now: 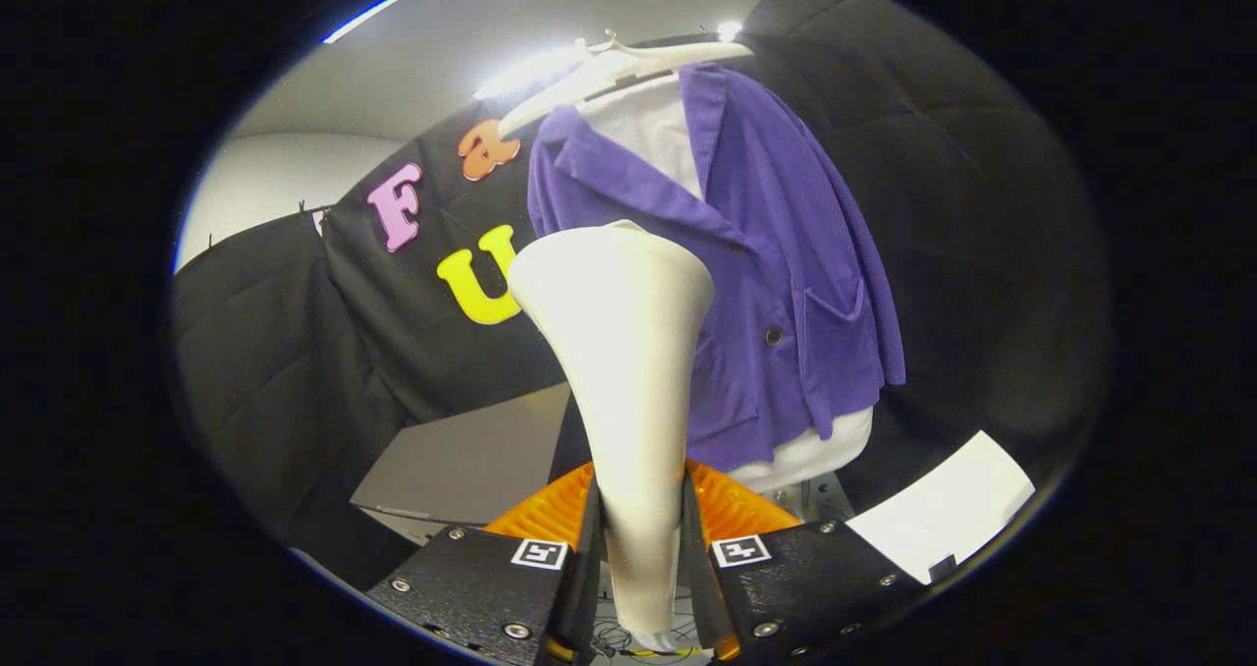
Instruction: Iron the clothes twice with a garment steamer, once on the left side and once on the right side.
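A cream-white garment steamer (624, 381) stands up between my fingers, its narrow handle clamped by both and its wide head flaring upward. My gripper (640, 538) is shut on that handle. Beyond the head hangs a purple corduroy jacket (776, 283) over a white shirt (656, 131), both on a white hanger (609, 67). The steamer head sits in front of the jacket's left front panel and hides part of it; whether it touches the cloth I cannot tell. The jacket's pockets and a dark button show to the right of the steamer.
A grey tabletop (471, 455) lies low to the left of the steamer. A white sheet (943, 514) rests low on the right. A metal stand base (810, 494) shows under the white hem of the shirt.
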Motion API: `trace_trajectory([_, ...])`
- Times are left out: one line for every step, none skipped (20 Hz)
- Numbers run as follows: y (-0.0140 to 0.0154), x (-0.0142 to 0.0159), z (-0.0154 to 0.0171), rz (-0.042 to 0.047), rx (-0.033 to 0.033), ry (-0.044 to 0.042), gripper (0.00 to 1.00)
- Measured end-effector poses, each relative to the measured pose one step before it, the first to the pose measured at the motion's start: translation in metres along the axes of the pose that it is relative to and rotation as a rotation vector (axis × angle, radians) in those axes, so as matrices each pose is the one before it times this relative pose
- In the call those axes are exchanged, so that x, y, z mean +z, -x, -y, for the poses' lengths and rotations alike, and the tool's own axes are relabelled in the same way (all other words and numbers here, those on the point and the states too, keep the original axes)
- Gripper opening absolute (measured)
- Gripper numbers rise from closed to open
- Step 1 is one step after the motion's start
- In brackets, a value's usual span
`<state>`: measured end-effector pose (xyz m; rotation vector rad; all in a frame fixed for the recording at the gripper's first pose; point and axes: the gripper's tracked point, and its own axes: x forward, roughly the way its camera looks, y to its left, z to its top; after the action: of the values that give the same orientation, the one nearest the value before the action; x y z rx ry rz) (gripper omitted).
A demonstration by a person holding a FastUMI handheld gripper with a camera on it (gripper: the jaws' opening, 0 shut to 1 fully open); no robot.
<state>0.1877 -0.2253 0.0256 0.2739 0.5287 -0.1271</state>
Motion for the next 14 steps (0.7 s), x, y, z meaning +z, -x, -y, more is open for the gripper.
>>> trace_trajectory([0.00745, 0.01655, -0.00293, 0.04393, 0.00425, 0.00861, 0.39])
trace_trajectory([0.00363, 0.01894, -0.00550, 0.04649, 0.01458, 0.00407, 0.39])
trace_trajectory([0.00550, 0.01947, -0.00586, 0.04301, 0.01418, -0.01028, 0.39])
trace_trajectory([0.00090, 0.02000, -0.00497, 0.04145, 0.00957, -0.00297, 0.39])
trace_trajectory([-0.00162, 0.01626, 0.00032, 0.04212, 0.00016, 0.00743, 0.39])
trace_trajectory([-0.00343, 0.01525, -0.00009, 0.04129, -0.00636, 0.00705, 0.39])
trace_trajectory([-0.00582, 0.01475, 0.00127, 0.04568, -0.00538, 0.00589, 0.39])
trace_trajectory([-0.00786, 0.01387, 0.00246, 0.04417, -0.01078, -0.01127, 0.38])
trace_trajectory([-0.00414, 0.00964, 0.00154, 0.02135, -0.00990, -0.01776, 0.38])
trace_trajectory([-0.00899, 0.00594, 0.00088, 0.01717, -0.00566, -0.01390, 0.38])
trace_trajectory([-0.00535, 0.00212, 0.00324, 0.01309, -0.00324, -0.00965, 0.38])
trace_trajectory([-0.01121, 0.00513, 0.00094, 0.01231, 0.00313, -0.00308, 0.38])
trace_trajectory([-0.01165, 0.00536, 0.00134, 0.02297, -0.00006, -0.00381, 0.38])
trace_trajectory([-0.01183, 0.00246, 0.00262, 0.01512, -0.00782, -0.00673, 0.38])
